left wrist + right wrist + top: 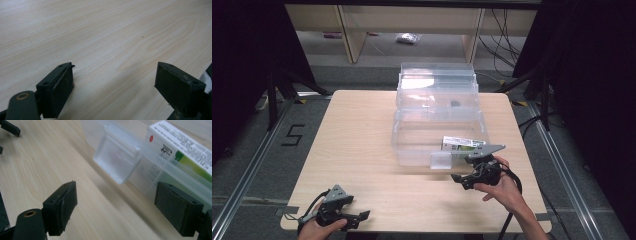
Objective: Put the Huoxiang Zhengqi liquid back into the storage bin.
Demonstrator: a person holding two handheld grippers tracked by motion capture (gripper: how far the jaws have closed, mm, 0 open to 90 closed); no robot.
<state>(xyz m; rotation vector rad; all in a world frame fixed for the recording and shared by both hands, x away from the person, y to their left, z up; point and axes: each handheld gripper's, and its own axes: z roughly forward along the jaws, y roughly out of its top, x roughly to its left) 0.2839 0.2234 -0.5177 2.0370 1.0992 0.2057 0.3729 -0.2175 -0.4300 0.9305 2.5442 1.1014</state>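
Observation:
A clear plastic storage box stands on the wooden table, its lid tipped up behind it. Inside at the front right lies a white and green carton, also seen through the wall as the carton. A clear latch flap hangs on the front wall, close in as the latch. My right gripper is open just in front of the box, right gripper with nothing between the jaws. My left gripper is open near the front left edge, left gripper over bare wood.
The table's front edge lies just under both hands. Beyond the table is a grey floor with a wooden shelf frame, cables and dark tripod legs at both sides. Broad bare wood lies left of the box.

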